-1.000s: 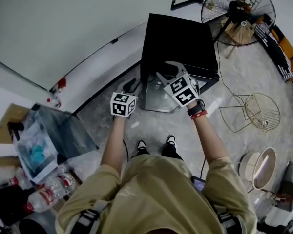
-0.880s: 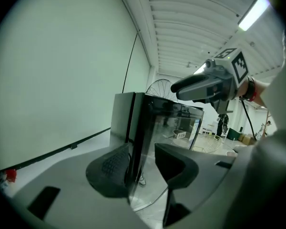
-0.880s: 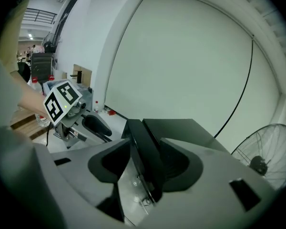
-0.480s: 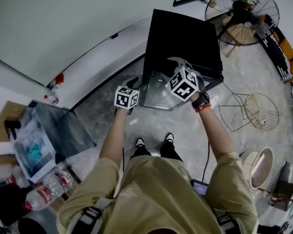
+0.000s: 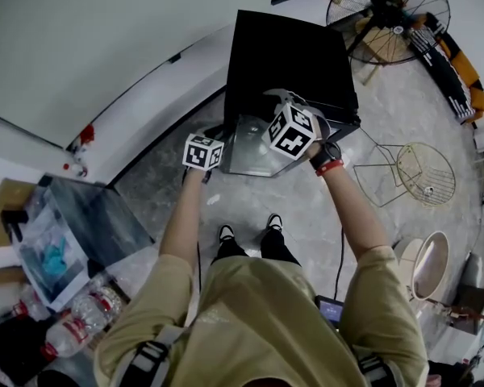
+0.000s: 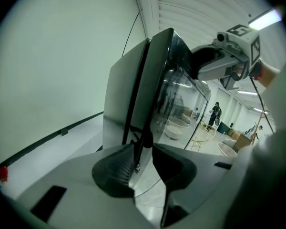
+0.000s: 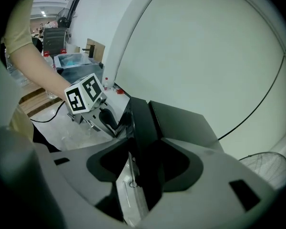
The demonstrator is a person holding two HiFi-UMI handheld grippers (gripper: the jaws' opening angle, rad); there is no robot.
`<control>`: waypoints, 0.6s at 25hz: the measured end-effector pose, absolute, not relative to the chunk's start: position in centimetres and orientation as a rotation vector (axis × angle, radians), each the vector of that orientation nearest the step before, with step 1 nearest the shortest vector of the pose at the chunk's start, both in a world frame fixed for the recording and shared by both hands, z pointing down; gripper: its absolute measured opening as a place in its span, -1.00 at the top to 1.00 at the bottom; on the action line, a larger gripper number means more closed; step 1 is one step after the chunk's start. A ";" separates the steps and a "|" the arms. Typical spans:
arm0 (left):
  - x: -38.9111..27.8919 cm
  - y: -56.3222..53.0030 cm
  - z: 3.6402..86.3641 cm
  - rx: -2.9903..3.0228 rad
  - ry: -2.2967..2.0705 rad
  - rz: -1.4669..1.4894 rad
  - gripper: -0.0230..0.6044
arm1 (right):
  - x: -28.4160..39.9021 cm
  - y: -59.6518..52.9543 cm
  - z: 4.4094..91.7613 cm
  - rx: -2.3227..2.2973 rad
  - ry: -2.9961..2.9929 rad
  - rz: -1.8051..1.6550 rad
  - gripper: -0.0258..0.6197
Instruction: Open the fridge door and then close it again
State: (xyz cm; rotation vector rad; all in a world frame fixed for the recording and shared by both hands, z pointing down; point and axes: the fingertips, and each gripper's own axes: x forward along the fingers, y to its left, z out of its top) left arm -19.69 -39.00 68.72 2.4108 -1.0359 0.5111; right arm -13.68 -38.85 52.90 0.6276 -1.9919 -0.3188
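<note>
A small black fridge [image 5: 294, 59] stands on the floor against the wall, and its glass door [image 5: 254, 147] looks closed. My left gripper [image 6: 143, 149] is at the door's left edge [image 6: 142, 104]. Its jaws have just been closing and that dark edge lines up with the narrow gap, but I see no pad pressing on it. My right gripper [image 7: 143, 163] straddles the door's top edge [image 7: 143, 123]. Its jaws have just been opening and stand wide, one in front of the glass [image 7: 128, 194]. In the head view the left gripper [image 5: 214, 135] and right gripper [image 5: 278, 107] are both at the door.
A standing fan [image 5: 391, 14] is behind the fridge on the right. Wire chairs [image 5: 423, 176] and a round stool [image 5: 427, 268] stand further right. At the left are a box [image 5: 56, 244] and water bottles [image 5: 73, 333]. The person's feet [image 5: 250, 232] are just before the door.
Both grippers have sunk toward the fridge door. The right one has rolled and now sits over the door's top edge; the left one is nearer the door's left edge.
</note>
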 end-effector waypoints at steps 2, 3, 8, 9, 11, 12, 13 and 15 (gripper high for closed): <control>-19.6 -38.9 68.8 2.418 -1.033 0.533 0.52 | -13.6 -38.9 52.9 0.620 -1.986 -0.313 0.24; -19.5 -38.9 68.8 2.417 -1.036 0.535 0.53 | -13.5 -38.9 52.9 0.617 -1.986 -0.310 0.24; -19.6 -38.8 68.7 2.408 -1.071 0.538 0.56 | -13.5 -38.7 52.8 0.610 -1.992 -0.304 0.25; -19.7 -38.8 68.7 2.411 -1.076 0.555 0.56 | -13.5 -38.7 52.8 0.609 -1.991 -0.305 0.25; -19.7 -38.8 68.7 2.411 -1.083 0.593 0.57 | -13.6 -38.7 52.8 0.608 -1.987 -0.311 0.25; -19.6 -38.7 68.7 2.407 -1.086 0.606 0.57 | -13.6 -38.7 52.9 0.606 -1.983 -0.313 0.25; -19.6 -38.7 68.7 2.406 -1.092 0.614 0.58 | -13.6 -38.7 52.9 0.602 -1.980 -0.314 0.25; -19.6 -38.8 68.7 2.404 -1.109 0.618 0.58 | -13.6 -38.7 52.9 0.593 -1.977 -0.315 0.25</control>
